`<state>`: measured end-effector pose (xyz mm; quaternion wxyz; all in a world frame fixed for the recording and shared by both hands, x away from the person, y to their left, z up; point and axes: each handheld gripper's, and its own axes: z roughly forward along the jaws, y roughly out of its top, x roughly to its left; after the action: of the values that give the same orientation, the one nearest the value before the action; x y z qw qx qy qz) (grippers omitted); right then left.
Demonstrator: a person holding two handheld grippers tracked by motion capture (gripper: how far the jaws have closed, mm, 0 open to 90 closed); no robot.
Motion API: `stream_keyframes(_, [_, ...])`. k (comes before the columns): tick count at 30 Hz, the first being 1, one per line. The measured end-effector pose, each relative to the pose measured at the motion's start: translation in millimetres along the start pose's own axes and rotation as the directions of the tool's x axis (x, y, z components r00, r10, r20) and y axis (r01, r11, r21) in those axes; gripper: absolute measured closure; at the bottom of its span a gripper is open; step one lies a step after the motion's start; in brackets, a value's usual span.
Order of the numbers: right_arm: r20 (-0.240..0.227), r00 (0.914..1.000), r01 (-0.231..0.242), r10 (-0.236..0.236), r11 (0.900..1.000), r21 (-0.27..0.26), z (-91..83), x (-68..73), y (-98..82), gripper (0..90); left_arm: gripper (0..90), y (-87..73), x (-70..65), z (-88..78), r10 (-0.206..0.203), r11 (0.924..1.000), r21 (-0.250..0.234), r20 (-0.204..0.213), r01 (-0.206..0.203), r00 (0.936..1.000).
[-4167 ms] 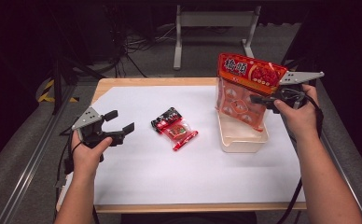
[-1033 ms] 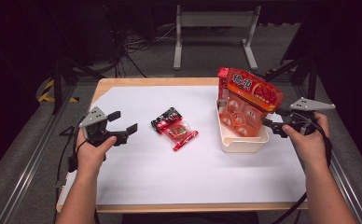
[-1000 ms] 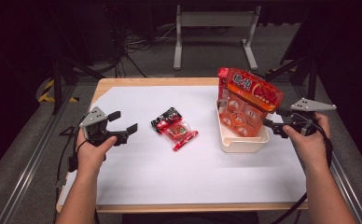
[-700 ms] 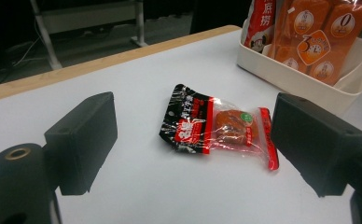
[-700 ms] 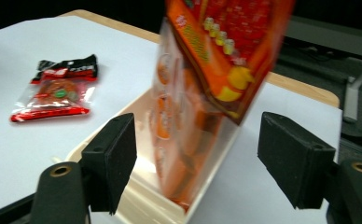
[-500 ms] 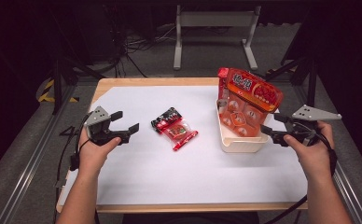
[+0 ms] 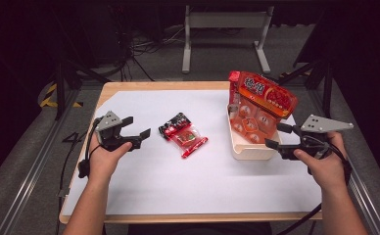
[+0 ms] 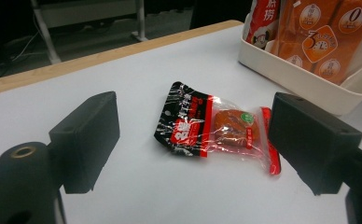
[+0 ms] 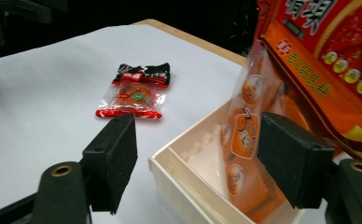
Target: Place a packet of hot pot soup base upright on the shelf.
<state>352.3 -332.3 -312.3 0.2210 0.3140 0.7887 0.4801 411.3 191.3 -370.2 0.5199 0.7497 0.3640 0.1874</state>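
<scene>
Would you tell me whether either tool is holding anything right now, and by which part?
Nothing is held. The left tool and right tool are both open and empty; the large orange-red plastic bag stands in the cream rectangular plastic bin.

Top of the orange bag (image 9: 328, 60) beyond the right gripper view's edge.

Worktop: pale wooden-edged worktop (image 7: 129, 90) under a white sheet (image 7: 178, 176).
Behind: grey metal stand (image 7: 225, 22) on the floor; dark cables (image 7: 144, 46) beside it.
Floor left: yellow-black striped tape (image 7: 48, 95).

Lab, dark room, floor cables (image 7: 144, 46), metal stand (image 7: 225, 22)
</scene>
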Motion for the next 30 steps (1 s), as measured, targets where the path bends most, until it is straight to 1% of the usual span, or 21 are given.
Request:
stream_keyframes(6, [-0.034, 0.999, 0.028, -0.028, 1.0, -0.008, 1.7, 5.9, 0.6, 29.4, 20.6, 0.5, -1.8, 10.0, 0.012, 0.9999, -0.002, 0.002, -0.012, 0.9999])
stream_keyframes(8, [-0.04, 0.9989, 0.025, -0.025, 1.0, -0.01, 1.9, 7.0, 1.0, 29.4, 21.1, -0.1, -1.8, 15.7, 0.009, 0.9999, 0.005, 0.004, -0.009, 1.0])
stream_keyframes(11, [-0.043, 0.9985, 0.033, -0.033, 0.999, -0.013, 3.5, 7.6, 1.5, 29.4, 21.3, -0.8, -1.1, 24.5, 0.002, 1.0, 0.005, 0.005, -0.002, 1.0])
stream_keyframes(16, [-0.051, 0.9981, 0.034, -0.034, 0.999, -0.01, 6.7, 8.6, 2.4, 29.3, 23.0, -2.8, 1.9, 42.6, -0.033, 0.9994, 0.005, -0.001, 0.033, 0.9995])
stream_keyframes(20, [-0.053, 0.9977, 0.042, -0.042, 0.999, -0.006, 9.1, 9.0, 1.9, 29.1, 25.2, -6.3, 5.2, 58.7, -0.058, 0.998, 0.026, -0.005, 0.058, 0.9983])
stream_keyframes(23, [-0.054, 0.9978, 0.039, -0.039, 0.999, -0.003, 9.8, 9.1, 1.1, 29.0, 27.0, -10.1, 8.5, 70.2, -0.072, 0.9963, 0.046, -0.021, 0.073, 0.9972])
stream_keyframes(28, [-0.05, 0.9979, 0.04, -0.04, 0.999, 0.001, 10.0, 9.4, 0.2, 29.0, 29.7, -15.3, 12.8, 81.5, -0.092, 0.9934, 0.067, -0.023, 0.093, 0.9955])
stream_keyframes(29, [-0.051, 0.9979, 0.04, -0.04, 0.999, 0.003, 10.3, 9.8, 0.0, 29.0, 30.8, -16.2, 13.0, 83.1, -0.102, 0.9921, 0.071, -0.019, 0.103, 0.9946])
stream_keyframes(30, [-0.052, 0.9979, 0.038, -0.038, 0.999, 0.004, 10.7, 10.3, -0.4, 29.0, 32.6, -16.2, 13.0, 83.1, -0.102, 0.9921, 0.071, -0.019, 0.103, 0.9946])
